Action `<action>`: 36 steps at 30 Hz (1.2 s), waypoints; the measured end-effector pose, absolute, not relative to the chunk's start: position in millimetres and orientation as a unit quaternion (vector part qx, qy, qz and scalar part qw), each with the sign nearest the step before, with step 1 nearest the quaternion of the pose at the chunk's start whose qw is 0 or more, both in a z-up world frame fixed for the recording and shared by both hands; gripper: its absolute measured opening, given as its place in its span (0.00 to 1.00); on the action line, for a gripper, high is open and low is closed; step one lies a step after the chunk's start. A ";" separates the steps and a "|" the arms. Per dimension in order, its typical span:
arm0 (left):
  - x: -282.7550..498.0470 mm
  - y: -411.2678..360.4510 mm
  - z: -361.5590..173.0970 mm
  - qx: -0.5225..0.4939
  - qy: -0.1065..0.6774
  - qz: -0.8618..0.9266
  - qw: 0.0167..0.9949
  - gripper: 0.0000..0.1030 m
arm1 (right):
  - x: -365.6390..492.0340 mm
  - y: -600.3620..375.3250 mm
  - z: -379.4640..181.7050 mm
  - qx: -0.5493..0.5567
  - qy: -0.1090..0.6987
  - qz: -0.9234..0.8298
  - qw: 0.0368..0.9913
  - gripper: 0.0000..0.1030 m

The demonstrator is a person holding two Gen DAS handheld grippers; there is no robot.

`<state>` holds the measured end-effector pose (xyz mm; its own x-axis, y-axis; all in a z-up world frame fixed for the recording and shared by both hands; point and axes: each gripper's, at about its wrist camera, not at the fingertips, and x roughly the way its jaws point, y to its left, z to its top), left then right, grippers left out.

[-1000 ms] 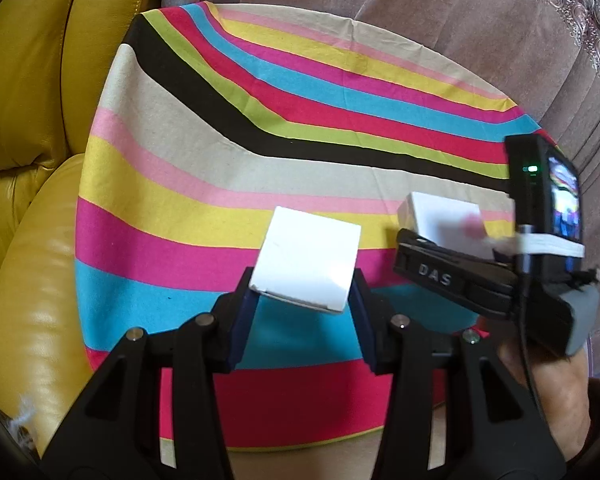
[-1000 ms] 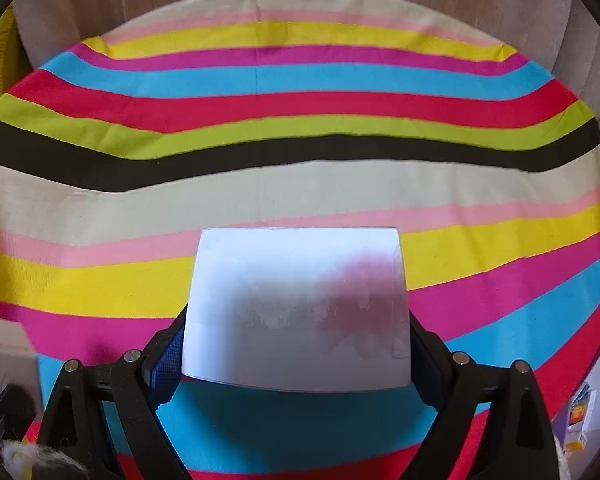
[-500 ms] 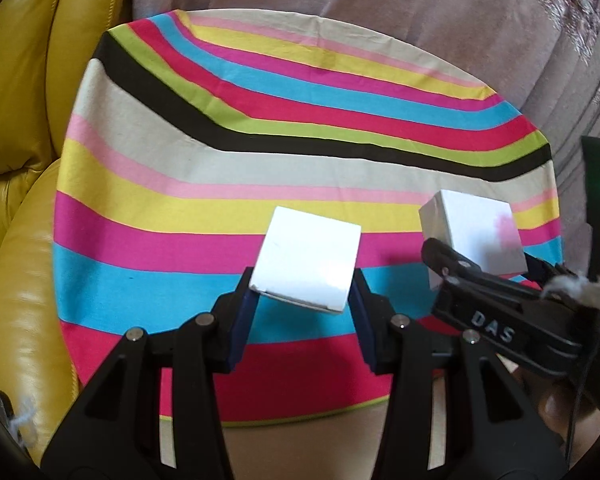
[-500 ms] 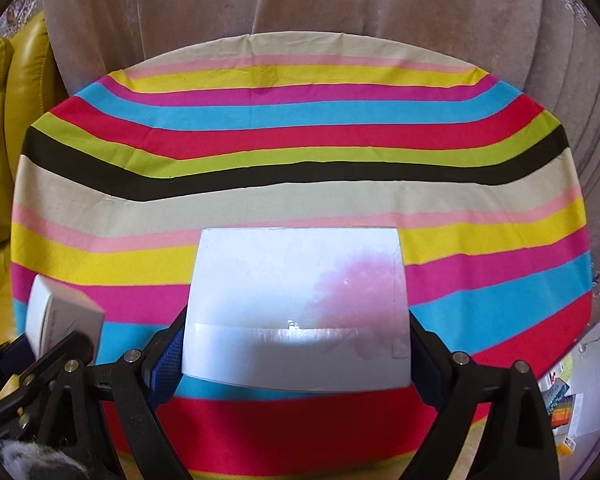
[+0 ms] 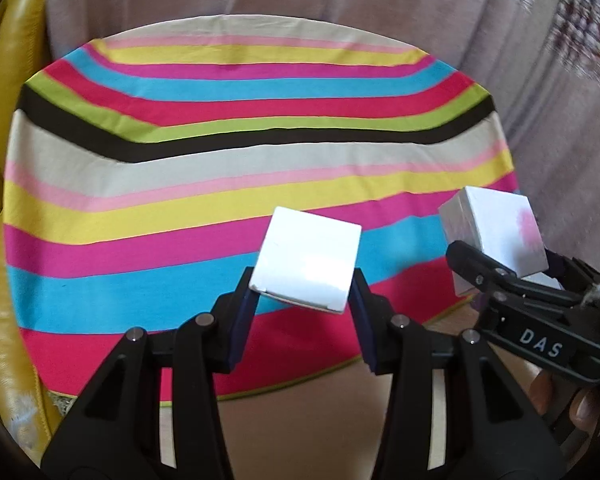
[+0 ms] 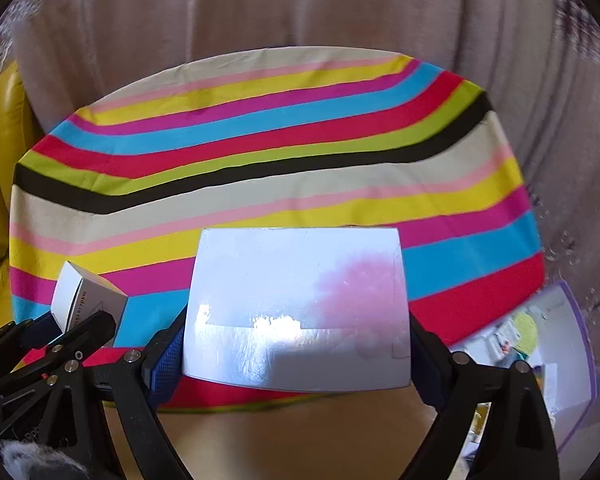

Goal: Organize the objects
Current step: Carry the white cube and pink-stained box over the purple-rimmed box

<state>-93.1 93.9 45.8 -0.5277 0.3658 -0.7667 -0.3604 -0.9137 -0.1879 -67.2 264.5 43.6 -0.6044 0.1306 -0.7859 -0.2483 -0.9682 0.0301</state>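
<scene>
The cloth (image 5: 236,160) is showing bright stripes; the box (image 6: 296,308) at six o'clock is showing white with a pink blotch.

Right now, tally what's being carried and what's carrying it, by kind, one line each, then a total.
Plain white boxes: 1, the small white box clamped in the left gripper
White boxes with a pink print: 1, the pink-print box clamped in the right gripper
Grippers: 2
Total: 4

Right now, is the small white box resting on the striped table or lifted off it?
Lifted: the small white box hangs tilted between the left gripper's jaws.
</scene>
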 end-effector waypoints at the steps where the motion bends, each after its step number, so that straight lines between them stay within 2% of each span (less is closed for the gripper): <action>1: -91.2 100.5 46.6 -0.439 0.000 0.873 0.213 0.48 | -60.4 273.7 45.7 -0.430 0.072 0.893 0.111 0.90; 23: -23.5 281.7 48.7 -0.448 0.110 0.815 0.352 0.48 | 62.3 435.2 37.0 -0.429 0.136 0.862 0.232 0.90; 36: 3.4 381.9 18.4 -0.482 0.172 0.761 0.398 0.48 | 119.3 515.1 11.6 -0.440 0.164 0.830 0.300 0.90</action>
<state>3.4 381.9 18.4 -0.2192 0.4399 -0.8709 -0.7721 -0.6239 -0.1209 119.3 515.1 11.6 -0.4322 0.3536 -0.8296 -0.6429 -0.7659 0.0085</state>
